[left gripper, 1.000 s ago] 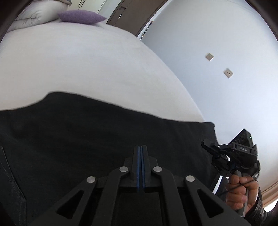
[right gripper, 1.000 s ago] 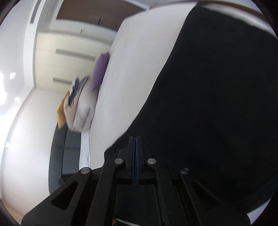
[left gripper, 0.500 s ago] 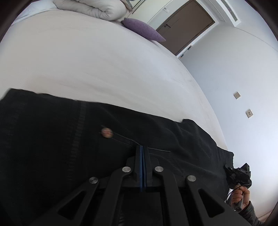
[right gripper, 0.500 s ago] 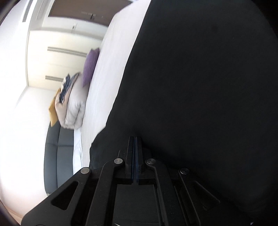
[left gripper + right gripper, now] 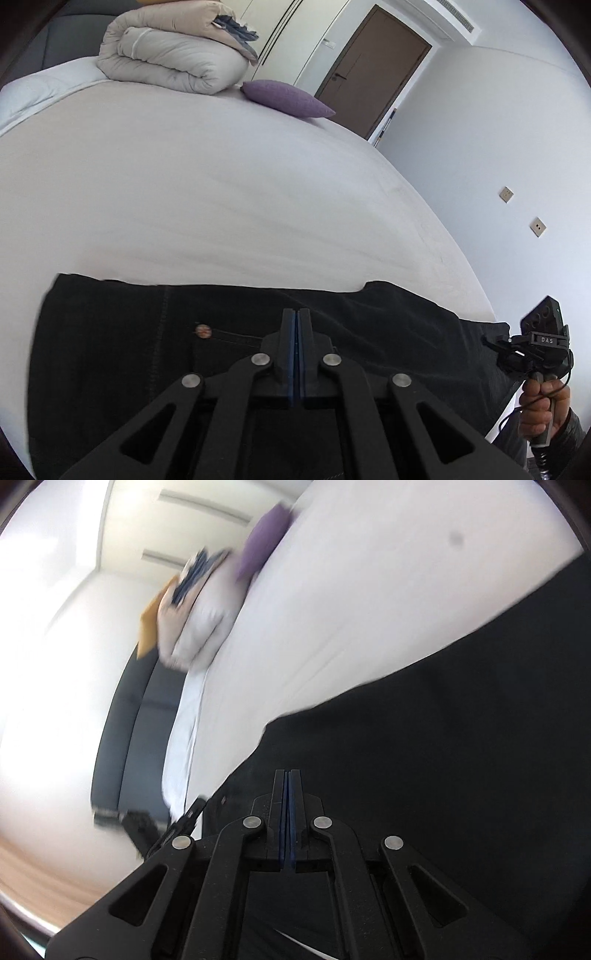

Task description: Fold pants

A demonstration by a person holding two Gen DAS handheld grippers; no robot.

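Observation:
Black pants [image 5: 118,354] lie across the near edge of a white bed [image 5: 221,192], with a copper rivet [image 5: 203,329] beside a pocket seam. My left gripper [image 5: 296,314] is shut, its tips over the pants by the pocket; whether cloth is pinched is hidden. My right gripper [image 5: 287,775] is shut over the dark cloth [image 5: 461,757] near its edge. It also shows in the left wrist view [image 5: 498,345], held by a hand at the pants' right end.
A rolled grey duvet [image 5: 173,59] and a purple pillow [image 5: 284,98] lie at the far end of the bed. A brown door [image 5: 373,66] and a white wall with two sockets [image 5: 506,194] stand to the right. The right wrist view is blurred.
The left view has tilted up and shows more bed; the pants' edge with the rivet now lies lower and nearer. The right view has swung, with the pants now filling the lower right.

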